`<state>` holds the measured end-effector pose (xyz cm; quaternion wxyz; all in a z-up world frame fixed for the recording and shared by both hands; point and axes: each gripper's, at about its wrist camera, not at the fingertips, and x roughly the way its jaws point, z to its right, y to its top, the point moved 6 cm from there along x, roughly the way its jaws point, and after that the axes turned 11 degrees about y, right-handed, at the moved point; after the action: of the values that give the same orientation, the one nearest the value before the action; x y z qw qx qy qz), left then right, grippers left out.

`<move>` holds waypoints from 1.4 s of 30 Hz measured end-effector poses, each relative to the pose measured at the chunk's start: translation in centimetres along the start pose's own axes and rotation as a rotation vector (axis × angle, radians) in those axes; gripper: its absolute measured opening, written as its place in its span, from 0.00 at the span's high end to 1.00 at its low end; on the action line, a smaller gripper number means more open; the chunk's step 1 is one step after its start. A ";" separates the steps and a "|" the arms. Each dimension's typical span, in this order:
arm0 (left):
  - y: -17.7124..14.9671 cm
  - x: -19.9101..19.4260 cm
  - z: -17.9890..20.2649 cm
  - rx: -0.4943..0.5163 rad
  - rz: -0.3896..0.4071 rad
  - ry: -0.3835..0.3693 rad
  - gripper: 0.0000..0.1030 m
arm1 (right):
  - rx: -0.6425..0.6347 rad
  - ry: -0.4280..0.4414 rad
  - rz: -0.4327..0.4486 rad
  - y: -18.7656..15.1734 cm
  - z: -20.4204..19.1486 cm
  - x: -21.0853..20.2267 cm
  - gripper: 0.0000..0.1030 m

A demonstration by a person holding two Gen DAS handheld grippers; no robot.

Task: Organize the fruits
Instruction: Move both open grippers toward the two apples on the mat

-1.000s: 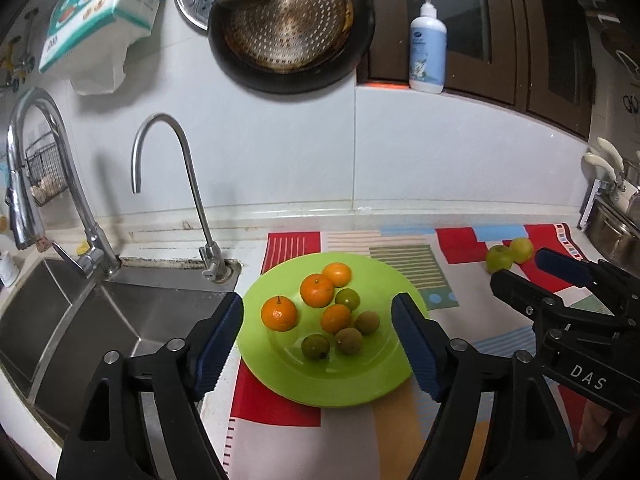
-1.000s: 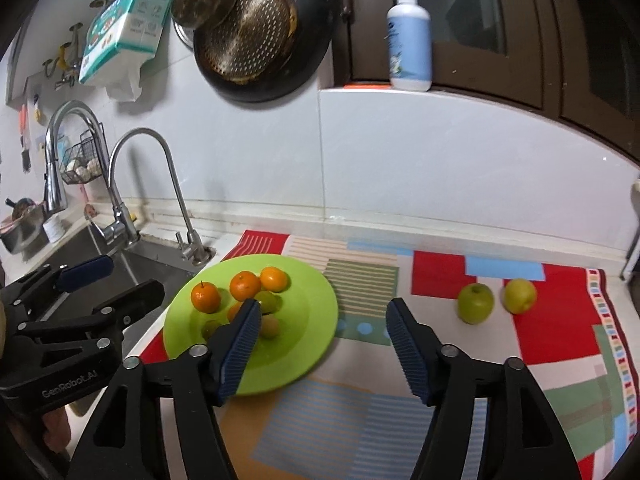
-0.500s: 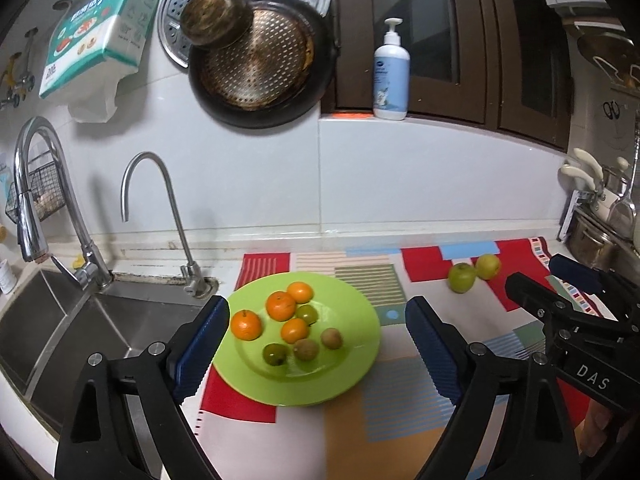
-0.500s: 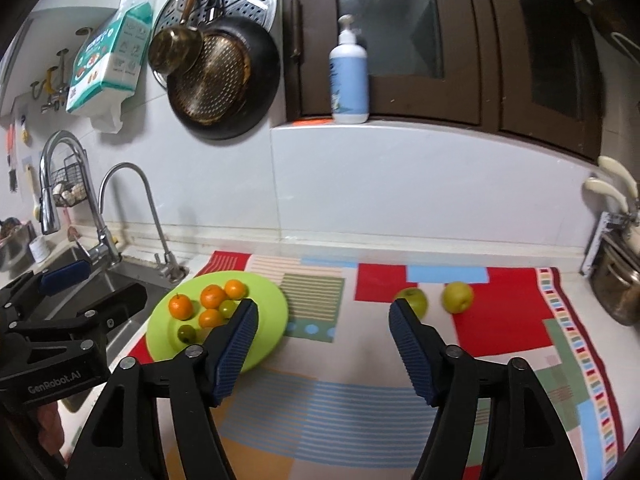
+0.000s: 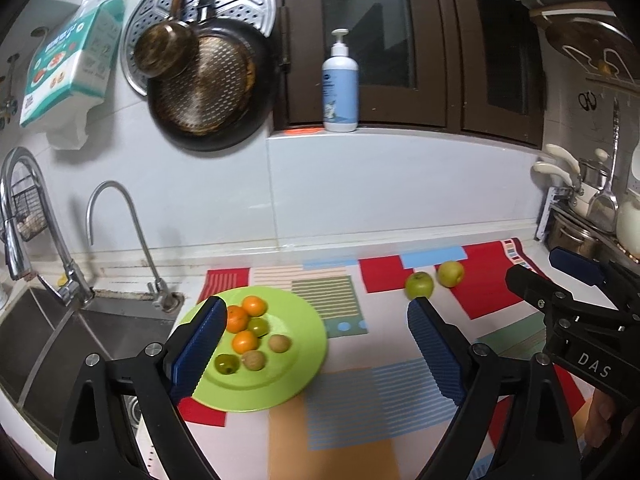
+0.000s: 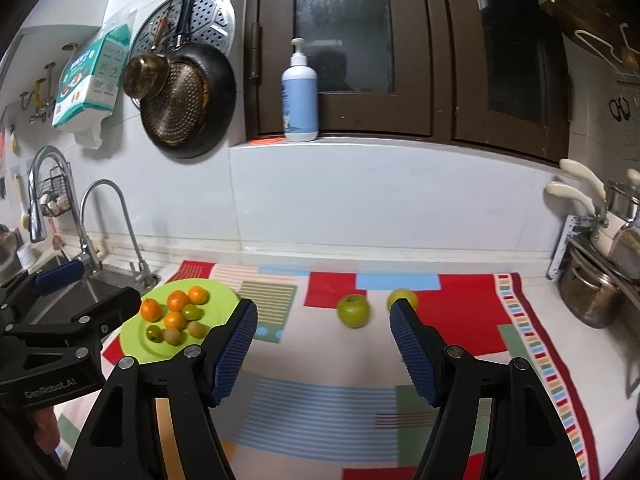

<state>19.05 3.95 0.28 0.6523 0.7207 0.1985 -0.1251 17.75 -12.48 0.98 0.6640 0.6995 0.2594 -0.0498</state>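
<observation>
Left gripper (image 5: pixel 314 344), jaws just widened and empty, has drawn back from the green plate (image 5: pixel 304 380) of small fruit; right gripper (image 6: pixel 322 350) — jaws apart, empty — now faces two green apples (image 6: pixel 353 311) on the mat — likely next.

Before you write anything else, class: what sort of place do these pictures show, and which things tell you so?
Almost certainly a home kitchen counter: a steel sink with a tap, a frying pan hung on the tiled wall, and a green plate of fruit on a patterned mat.

Four oranges (image 6: pixel 175 306), two apples (image 6: pixel 353 310) — one plate (image 6: pixel 224 298)
</observation>
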 end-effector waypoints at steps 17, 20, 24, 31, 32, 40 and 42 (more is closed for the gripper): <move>2.1 0.7 7.2 0.059 0.034 -0.049 0.09 | -0.048 -0.060 0.021 1.3 6.7 -1.2 0.33; 2.5 1.3 8.3 0.068 0.036 -0.054 0.09 | -0.054 -0.054 0.019 1.6 7.6 -0.8 0.33; 2.7 2.4 9.5 0.086 0.030 -0.055 0.09 | -0.067 -0.040 0.006 1.7 8.4 0.2 0.33; 2.0 5.6 11.5 0.118 -0.018 -0.061 0.09 | -0.063 -0.014 -0.023 1.7 10.3 2.7 0.33; 1.9 6.3 11.8 0.121 -0.026 -0.065 0.09 | -0.067 -0.011 -0.027 1.6 10.5 3.1 0.33; 1.0 9.6 13.7 0.152 -0.034 -0.119 0.09 | -0.086 0.018 -0.082 0.5 12.1 7.1 0.33; 0.8 10.5 14.2 0.166 -0.037 -0.127 0.09 | -0.087 0.022 -0.094 0.1 12.5 8.1 0.33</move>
<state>29.85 -8.84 -5.22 0.5991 0.7591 0.1591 -0.1987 28.18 -22.00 -3.65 0.6879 0.6574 0.3013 -0.0618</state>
